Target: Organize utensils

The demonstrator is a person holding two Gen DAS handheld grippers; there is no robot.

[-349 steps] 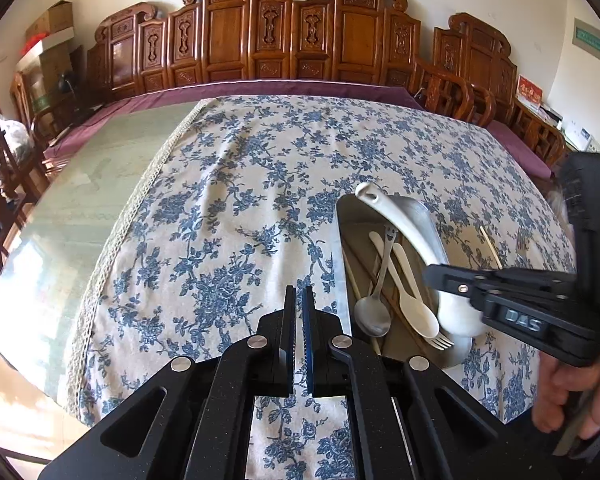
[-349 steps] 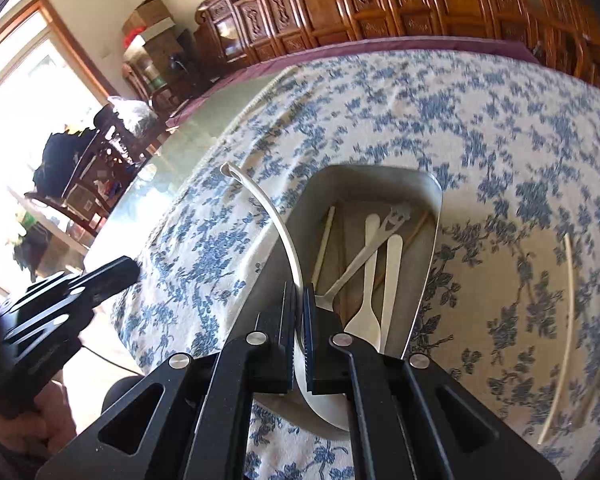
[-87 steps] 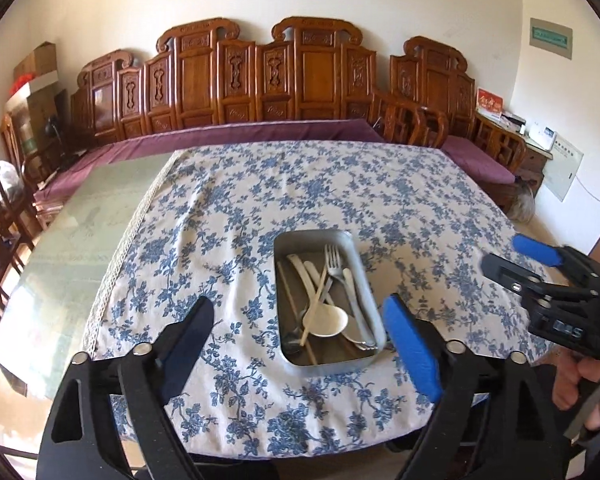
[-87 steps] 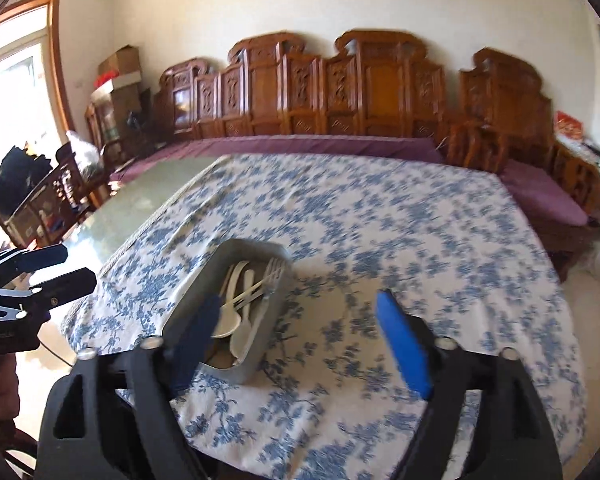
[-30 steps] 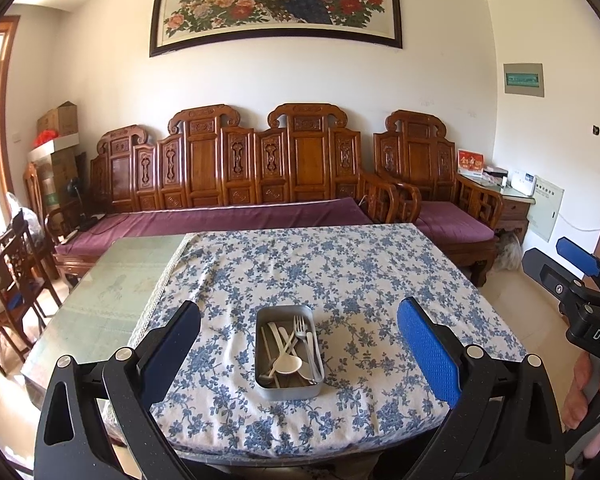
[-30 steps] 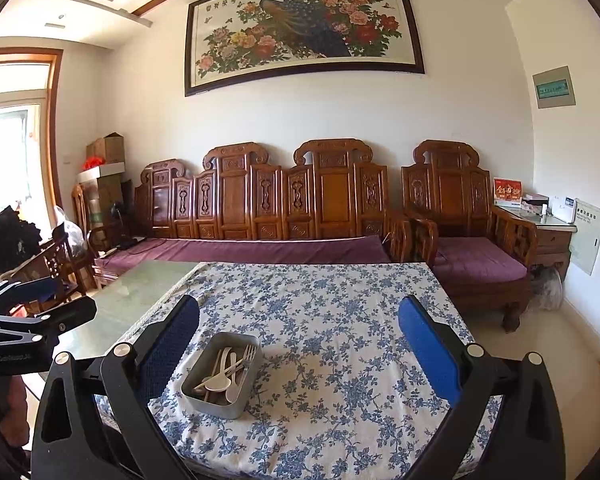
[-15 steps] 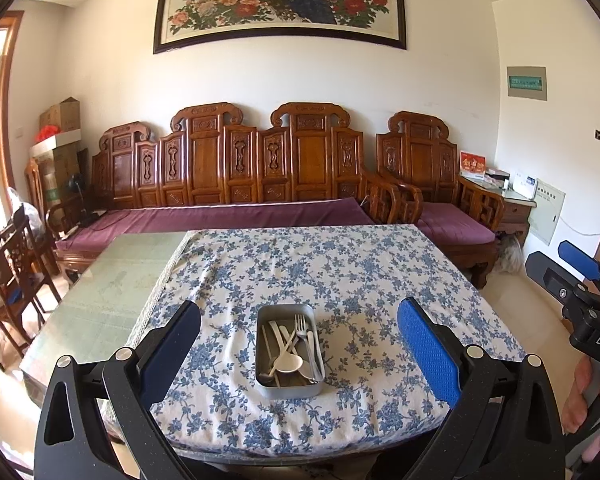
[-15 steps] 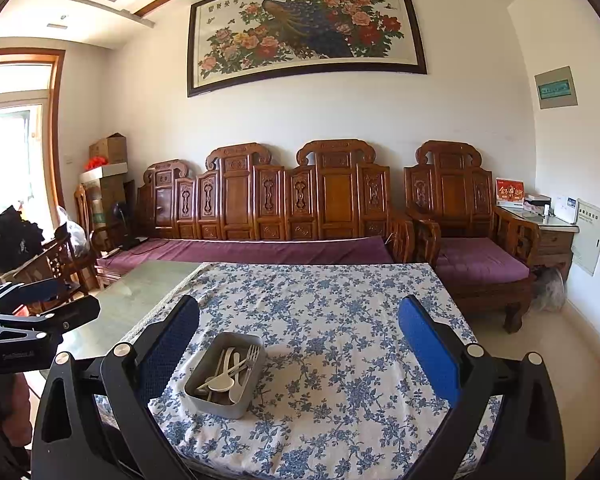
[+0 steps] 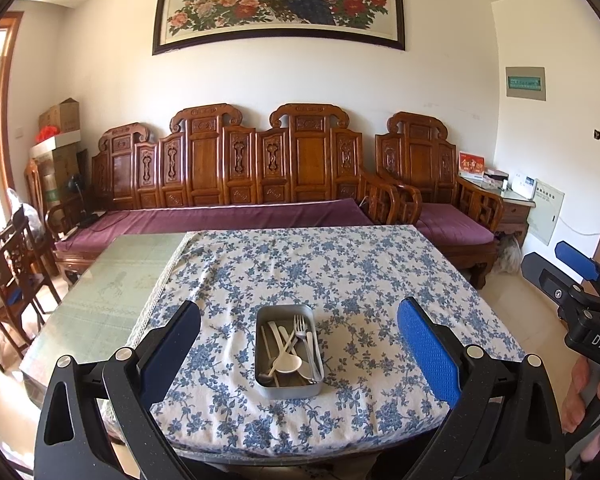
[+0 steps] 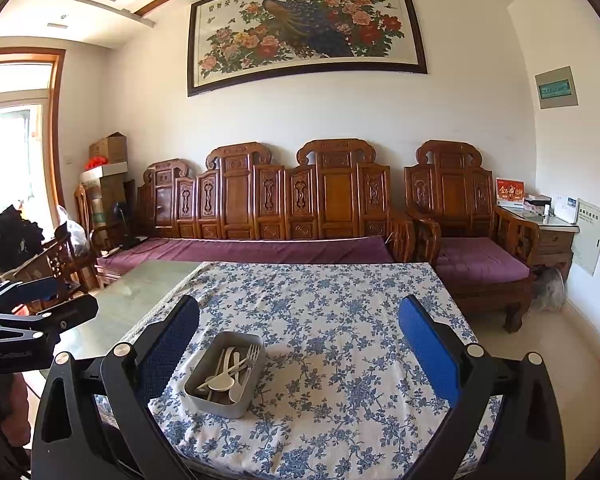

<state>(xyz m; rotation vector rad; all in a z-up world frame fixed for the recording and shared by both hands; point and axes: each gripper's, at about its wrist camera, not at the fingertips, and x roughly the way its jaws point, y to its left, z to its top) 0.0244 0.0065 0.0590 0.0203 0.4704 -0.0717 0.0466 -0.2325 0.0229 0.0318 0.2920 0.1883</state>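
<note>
A metal tray (image 9: 289,389) sits on the flowered tablecloth (image 9: 352,280) that covers most of the tabletop (image 9: 112,280), near the cloth's front edge. Inside the tray lie a white spoon (image 9: 286,364), a fork (image 9: 300,326) and a few other utensils, crossed over one another; the fork's tines point toward the tray's far end.

The left gripper (image 9: 298,344) is held back from the tray and well above it, its fingers (image 9: 428,350) spread wide and grasping nothing. The right gripper (image 10: 299,344) is likewise raised and apart from the tray, its fingers (image 10: 428,348) also released and empty. In the right wrist view the tray (image 10: 220,404) shows left of centre, close to the left-hand finger pad.

Beyond the tray, at the far side of the tabletop, stands a carved wooden bench (image 9: 260,168) with a purple cushion, and a peacock painting (image 9: 280,0) hangs above it.
</note>
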